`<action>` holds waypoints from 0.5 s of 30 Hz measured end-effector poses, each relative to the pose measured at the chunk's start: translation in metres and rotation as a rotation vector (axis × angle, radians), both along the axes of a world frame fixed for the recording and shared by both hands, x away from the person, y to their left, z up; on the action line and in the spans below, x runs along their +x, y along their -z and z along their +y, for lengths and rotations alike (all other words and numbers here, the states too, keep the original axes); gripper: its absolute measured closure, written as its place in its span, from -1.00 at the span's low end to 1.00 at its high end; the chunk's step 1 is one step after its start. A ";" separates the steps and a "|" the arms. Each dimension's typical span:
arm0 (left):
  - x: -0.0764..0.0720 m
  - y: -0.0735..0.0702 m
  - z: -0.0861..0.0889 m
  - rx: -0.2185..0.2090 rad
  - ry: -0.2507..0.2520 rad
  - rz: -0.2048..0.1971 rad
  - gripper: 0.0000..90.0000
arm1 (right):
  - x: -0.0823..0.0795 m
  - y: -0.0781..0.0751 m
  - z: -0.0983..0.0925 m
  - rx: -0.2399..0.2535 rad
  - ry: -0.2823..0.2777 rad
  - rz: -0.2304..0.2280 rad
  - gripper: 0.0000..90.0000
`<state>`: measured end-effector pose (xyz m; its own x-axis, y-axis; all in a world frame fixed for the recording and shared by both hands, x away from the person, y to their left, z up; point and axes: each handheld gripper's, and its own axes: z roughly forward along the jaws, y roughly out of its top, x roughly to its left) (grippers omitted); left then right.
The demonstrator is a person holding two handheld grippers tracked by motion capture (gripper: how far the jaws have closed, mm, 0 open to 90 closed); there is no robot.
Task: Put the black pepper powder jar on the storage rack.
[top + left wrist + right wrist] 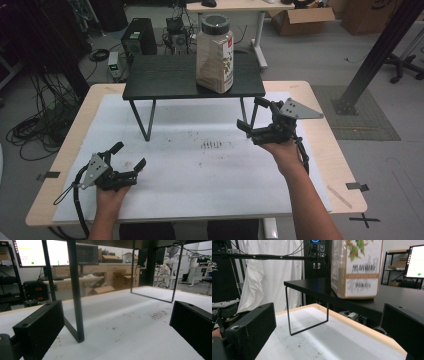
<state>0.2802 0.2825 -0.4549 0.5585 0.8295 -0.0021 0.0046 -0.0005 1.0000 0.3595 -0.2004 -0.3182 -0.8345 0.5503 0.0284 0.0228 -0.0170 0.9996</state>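
High view: both grippers empty, jaws wide, left gripper (127, 156) low on the worktop (200, 190), right gripper (252, 116) near the small black stand (160, 77). The spice jar (215, 52) sits upright on that stand; looks like a reach is next, right gripper lifting to it.

A clear spice jar (215, 55) with a dark lid stands upright on the black shelf (160, 77).

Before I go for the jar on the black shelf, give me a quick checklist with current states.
1. Right tool open: ok.
2. Left tool open and holding nothing: ok.
3. Jar upright on the black shelf: ok.
4. Jar lid on: ok.
5. Right tool level with the jar: not ok, it sits lower, near the shelf edge.
6. Lid screwed tight: cannot tell.
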 end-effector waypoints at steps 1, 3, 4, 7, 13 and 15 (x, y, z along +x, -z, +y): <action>0.000 0.000 0.000 0.000 0.000 0.000 -0.99 | 0.000 0.003 0.000 0.001 -0.001 0.004 -1.00; 0.000 0.000 0.000 0.000 0.000 0.000 -0.99 | 0.000 0.005 0.000 0.001 -0.002 0.006 -1.00; 0.000 0.000 0.000 0.000 0.000 0.000 -0.99 | -0.001 0.011 0.001 0.001 -0.001 0.010 -1.00; 0.000 0.000 0.000 0.000 0.000 0.000 -1.00 | -0.002 0.019 0.001 0.004 0.000 0.015 -1.00; 0.000 0.000 0.000 0.000 0.000 0.000 -0.99 | -0.003 0.040 0.002 0.014 0.003 0.036 -1.00; 0.000 0.000 0.000 -0.001 0.000 0.000 -0.99 | -0.004 0.047 0.002 0.012 0.007 0.045 -1.00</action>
<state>0.2802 0.2826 -0.4549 0.5589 0.8292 -0.0030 0.0046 0.0005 1.0000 0.3560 -0.1983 -0.3648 -0.8284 0.5554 0.0727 0.0680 -0.0290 0.9973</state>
